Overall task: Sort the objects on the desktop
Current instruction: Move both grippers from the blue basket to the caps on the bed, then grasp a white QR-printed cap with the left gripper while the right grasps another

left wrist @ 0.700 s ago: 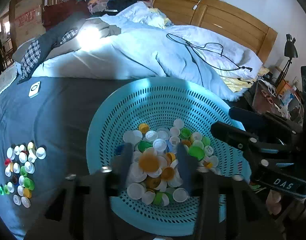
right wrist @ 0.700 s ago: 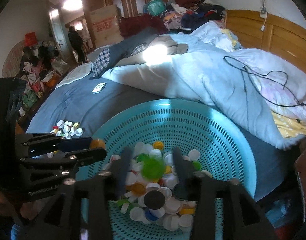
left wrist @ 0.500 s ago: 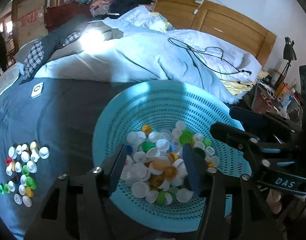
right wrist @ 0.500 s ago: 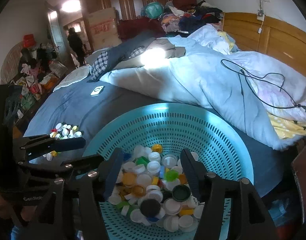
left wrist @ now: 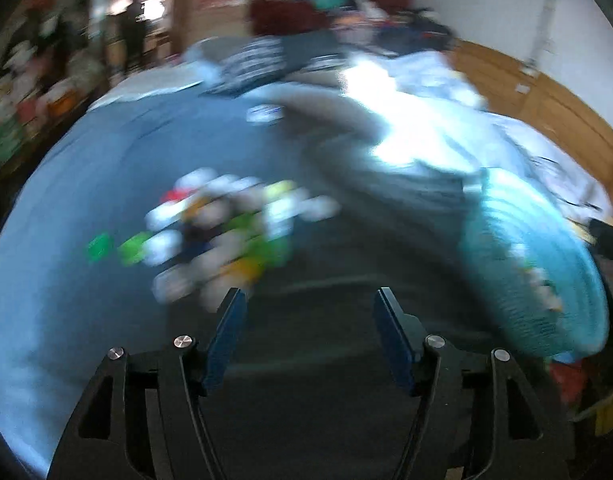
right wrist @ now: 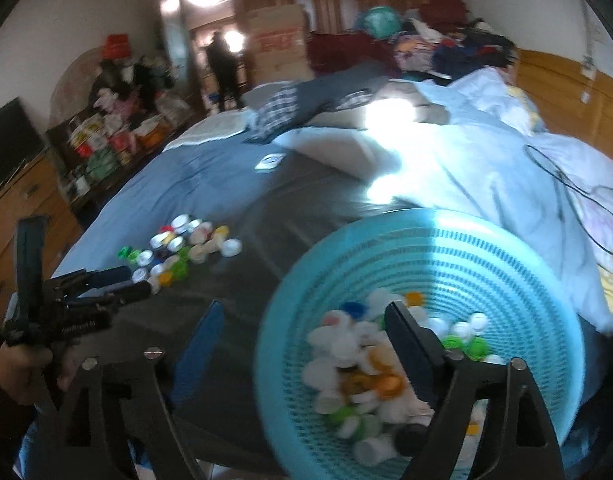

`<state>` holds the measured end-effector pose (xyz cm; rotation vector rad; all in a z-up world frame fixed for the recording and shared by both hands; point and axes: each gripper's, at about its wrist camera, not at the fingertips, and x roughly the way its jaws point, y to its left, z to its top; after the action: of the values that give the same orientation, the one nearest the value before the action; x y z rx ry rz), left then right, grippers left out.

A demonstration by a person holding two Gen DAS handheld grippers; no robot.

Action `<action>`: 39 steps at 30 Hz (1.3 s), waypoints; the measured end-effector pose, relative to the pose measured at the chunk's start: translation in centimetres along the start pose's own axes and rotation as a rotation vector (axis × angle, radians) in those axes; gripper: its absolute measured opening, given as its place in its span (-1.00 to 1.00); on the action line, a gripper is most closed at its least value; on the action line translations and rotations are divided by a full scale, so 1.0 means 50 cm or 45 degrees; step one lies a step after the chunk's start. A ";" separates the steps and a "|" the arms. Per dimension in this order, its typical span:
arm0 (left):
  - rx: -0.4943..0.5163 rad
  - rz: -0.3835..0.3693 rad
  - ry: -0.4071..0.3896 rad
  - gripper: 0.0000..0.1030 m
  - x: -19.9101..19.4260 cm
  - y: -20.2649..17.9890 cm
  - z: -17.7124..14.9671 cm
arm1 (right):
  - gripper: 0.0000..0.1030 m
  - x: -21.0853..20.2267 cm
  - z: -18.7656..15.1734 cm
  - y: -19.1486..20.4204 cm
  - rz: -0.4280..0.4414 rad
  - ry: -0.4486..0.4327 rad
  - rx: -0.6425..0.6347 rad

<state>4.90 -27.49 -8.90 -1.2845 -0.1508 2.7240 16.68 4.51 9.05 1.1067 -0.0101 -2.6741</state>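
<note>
**Bottle caps: light, slick, easy to flick away**

Bottle caps fill the blue basket; a second cluster lies on the dark bedspread. They look hard, tiny and skittery, so pinch across the rim. White, green, orange, yellow. Left gripper and right gripper both have jaws apart, holding nothing.

A bed covered by a dark blue-grey sheet carries everything. On the sheet lies a loose cluster of bottle caps, white, green, yellow and red. Near it to the right sits a round turquoise perforated basket holding more caps. Farther back lie a small white device and a rumpled pale blue duvet.
</note>
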 end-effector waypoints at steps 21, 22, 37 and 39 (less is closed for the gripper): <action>0.042 -0.079 0.008 0.16 0.153 0.098 0.012 | 0.75 0.140 -0.004 0.157 0.026 0.192 -0.077; 0.040 -0.078 0.013 0.16 0.158 0.100 0.013 | 0.75 0.144 -0.006 0.161 0.027 0.197 -0.076; -0.004 -0.134 0.022 -0.50 0.153 0.128 0.010 | 0.13 0.202 0.001 0.234 0.113 0.221 -0.103; -0.023 -0.115 0.007 -0.50 0.124 0.147 0.008 | 0.13 0.215 0.005 0.252 0.128 0.222 -0.118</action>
<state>0.13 -33.80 -14.43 -1.2578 -0.2281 2.6490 12.02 -10.19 3.03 1.2698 0.0857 -2.4559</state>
